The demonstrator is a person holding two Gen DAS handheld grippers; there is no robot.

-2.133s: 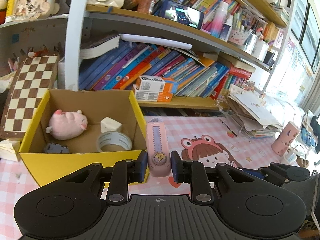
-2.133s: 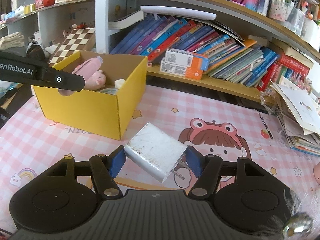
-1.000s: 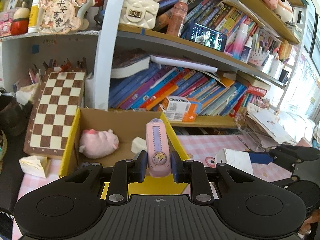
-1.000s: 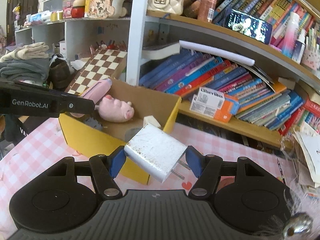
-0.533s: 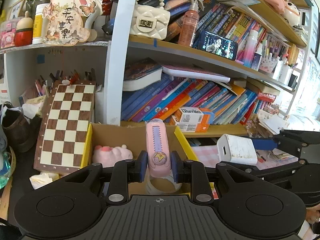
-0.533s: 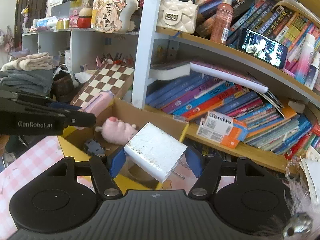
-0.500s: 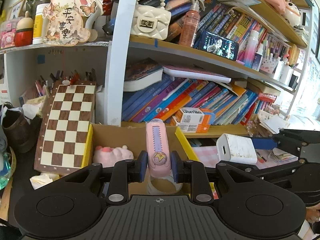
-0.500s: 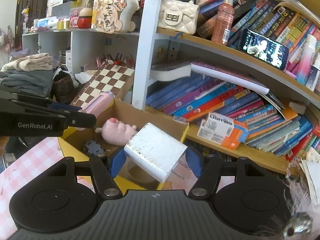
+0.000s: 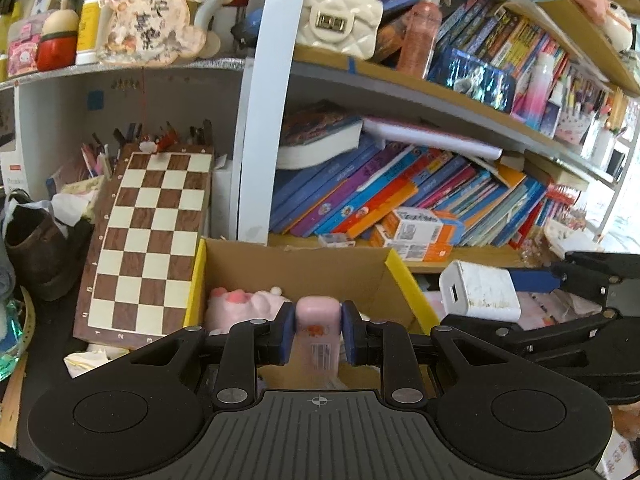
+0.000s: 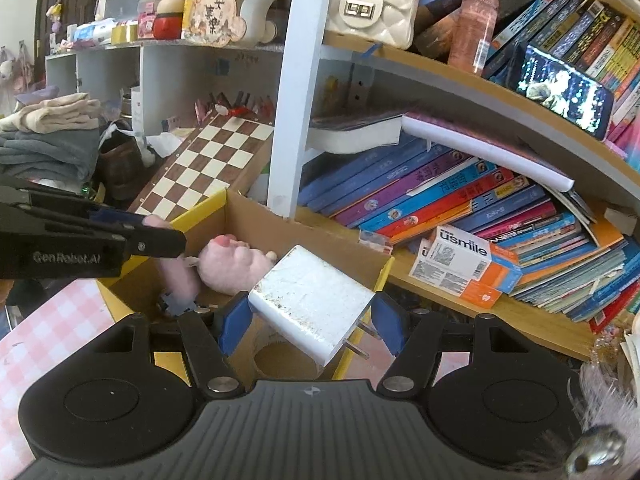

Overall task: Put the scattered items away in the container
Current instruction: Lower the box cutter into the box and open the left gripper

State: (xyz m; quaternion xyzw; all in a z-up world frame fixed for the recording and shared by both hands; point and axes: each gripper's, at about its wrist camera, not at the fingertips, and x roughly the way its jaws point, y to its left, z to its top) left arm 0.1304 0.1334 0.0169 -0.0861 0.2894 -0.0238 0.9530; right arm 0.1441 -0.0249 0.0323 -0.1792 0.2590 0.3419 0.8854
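Observation:
My left gripper (image 9: 317, 322) is shut on a pink utility knife (image 9: 319, 346), which hangs tip-down between the pads with its barcode side facing me. It is over the open yellow cardboard box (image 9: 408, 284). A pink plush pig (image 9: 240, 304) lies inside the box. My right gripper (image 10: 312, 320) is shut on a white wall charger (image 10: 308, 296), held tilted with its prongs to the lower right, above the box's right part. Below the charger a tape roll (image 10: 280, 356) lies on the box floor, and a small grey item (image 10: 176, 305) is next to the pig.
A chessboard (image 9: 152, 240) leans against the shelf left of the box. Slanted books and an orange-and-white carton (image 9: 420, 232) fill the shelf behind. A brown shoe (image 9: 32, 248) sits far left. Pink checked table cover (image 10: 48, 320) shows at the left.
Both grippers have moved forward over the box. The pink knife has swung in the left jaws from pointing forward to hanging down. The charger's grip is unchanged.

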